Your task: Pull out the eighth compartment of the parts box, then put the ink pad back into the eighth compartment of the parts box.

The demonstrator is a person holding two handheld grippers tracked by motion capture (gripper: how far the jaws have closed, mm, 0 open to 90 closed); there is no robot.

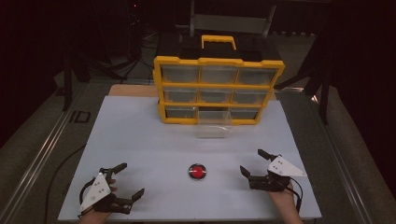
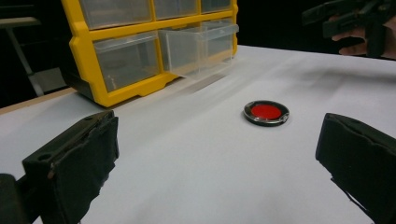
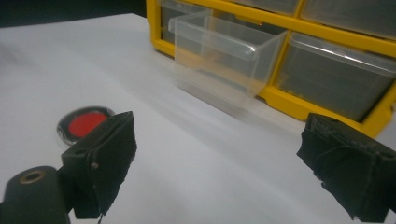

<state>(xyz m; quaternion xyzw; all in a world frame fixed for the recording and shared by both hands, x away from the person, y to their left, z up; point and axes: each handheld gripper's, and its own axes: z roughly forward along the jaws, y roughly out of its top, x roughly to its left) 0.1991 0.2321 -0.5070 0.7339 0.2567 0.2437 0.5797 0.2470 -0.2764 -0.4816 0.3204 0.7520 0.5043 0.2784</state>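
A yellow organiser (image 1: 218,88) with clear drawers stands at the back of the white table (image 1: 140,140). Its bottom middle drawer (image 1: 214,123) is pulled out; the same drawer (image 2: 198,44) (image 3: 224,53) looks empty. A small round red disc (image 1: 197,171) with a dark metallic rim lies near the table's front centre, also visible as the disc (image 2: 266,112) (image 3: 84,124). My left gripper (image 1: 129,180) (image 2: 217,163) rests open at the front left, nothing between its jaws. My right gripper (image 1: 252,162) (image 3: 217,163) is open at the front right, likewise holding nothing.
The organiser's yellow handle (image 1: 218,41) stands up at the top. A wooden board edge (image 1: 133,90) shows behind the white surface. Metal rails (image 1: 42,154) run along the left side, and dark stands surround the table. The other hand's gripper (image 2: 350,18) appears far off.
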